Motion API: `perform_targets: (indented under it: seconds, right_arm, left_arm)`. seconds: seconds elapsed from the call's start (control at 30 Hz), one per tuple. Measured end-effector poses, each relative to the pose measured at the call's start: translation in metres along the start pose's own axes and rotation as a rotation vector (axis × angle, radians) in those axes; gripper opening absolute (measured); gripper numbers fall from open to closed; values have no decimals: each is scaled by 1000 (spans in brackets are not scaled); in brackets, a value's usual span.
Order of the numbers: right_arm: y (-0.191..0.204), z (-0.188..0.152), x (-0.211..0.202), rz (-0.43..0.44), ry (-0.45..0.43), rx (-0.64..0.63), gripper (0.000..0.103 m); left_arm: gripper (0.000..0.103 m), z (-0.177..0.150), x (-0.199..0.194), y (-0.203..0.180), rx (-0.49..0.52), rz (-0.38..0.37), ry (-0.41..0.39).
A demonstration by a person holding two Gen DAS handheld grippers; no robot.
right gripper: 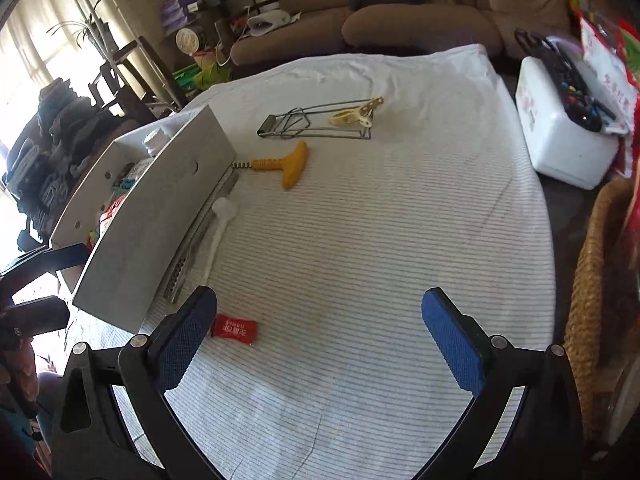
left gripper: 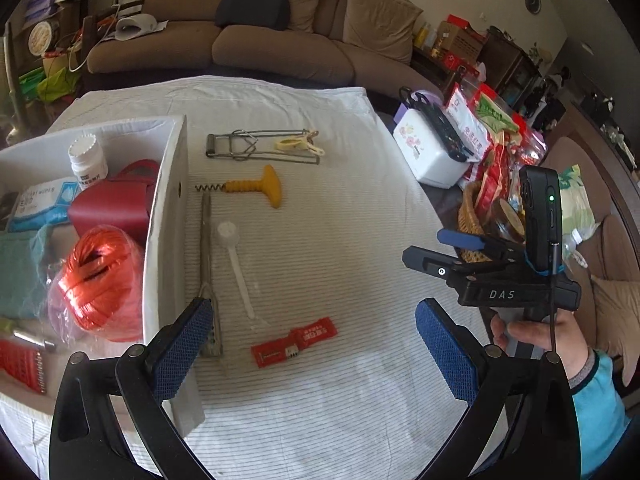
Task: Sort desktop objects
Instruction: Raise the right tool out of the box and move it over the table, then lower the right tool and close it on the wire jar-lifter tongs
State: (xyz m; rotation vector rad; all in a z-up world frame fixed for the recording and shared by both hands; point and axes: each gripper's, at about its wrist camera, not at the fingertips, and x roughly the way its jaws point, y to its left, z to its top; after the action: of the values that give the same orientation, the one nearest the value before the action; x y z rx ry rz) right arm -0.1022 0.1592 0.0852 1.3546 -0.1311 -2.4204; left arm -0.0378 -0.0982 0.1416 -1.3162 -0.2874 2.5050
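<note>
On the striped white cloth lie a red packet, a white plastic scoop, a metal strip, a yellow-handled corkscrew, a wire clamp tool and a yellow clip. A white box at the left holds an orange twine ball, a red case, a pill bottle and wipes. My left gripper is open above the packet. My right gripper is open and empty over the cloth, the packet by its left finger. It also shows in the left wrist view.
A white container with dark items on top stands at the table's right edge, beside red snack bags and a wicker basket. A brown sofa is behind the table. Shelves and clutter stand at the left.
</note>
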Motion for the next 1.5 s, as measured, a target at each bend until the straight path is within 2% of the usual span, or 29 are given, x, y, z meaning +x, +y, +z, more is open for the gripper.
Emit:
perform_targets:
  seconds: [0.13, 0.37, 0.5, 0.73, 0.93, 0.97, 1.0, 1.07, 1.1, 1.13, 1.2, 1.33, 1.5]
  right_arm:
    - [-6, 40, 22, -35, -21, -14, 102]
    - [-32, 106, 66, -45, -50, 61, 96]
    - [-48, 137, 101, -47, -42, 114, 75]
    - [-46, 166, 164, -124, 19, 47, 74]
    - [-42, 170, 200, -175, 92, -2, 74]
    - [-41, 170, 205, -189, 104, -13, 65]
    - [-40, 168, 208, -191, 112, -20, 48]
    - [-40, 165, 211, -201, 122, -26, 31]
    - [-40, 164, 212, -220, 126, -37, 18]
    - [-40, 163, 211, -223, 130, -42, 14]
    - [-44, 159, 206, -205, 146, -28, 13]
    - [-48, 141, 190, -248, 185, -59, 12]
    - [-53, 96, 147, -255, 208, -74, 13]
  left_arm:
    - [103, 19, 6, 14, -26, -26, -6]
    - [103, 35, 27, 35, -54, -29, 16]
    - [103, 42, 39, 41, -78, -48, 42]
    - [103, 56, 57, 46, -80, -44, 81]
    - [103, 56, 67, 52, -90, -49, 92]
    - [103, 56, 67, 52, -88, -48, 88]
    - [103, 56, 67, 52, -90, -51, 87]
    - [103, 56, 66, 53, -101, -64, 86]
    - [103, 55, 65, 53, -104, -65, 88]
    - [103, 55, 65, 53, -105, -65, 91]
    - [103, 54, 63, 51, -101, -62, 92]
    - [103, 48, 54, 42, -97, -66, 93]
    - [103, 33, 38, 16, -47, -81, 100]
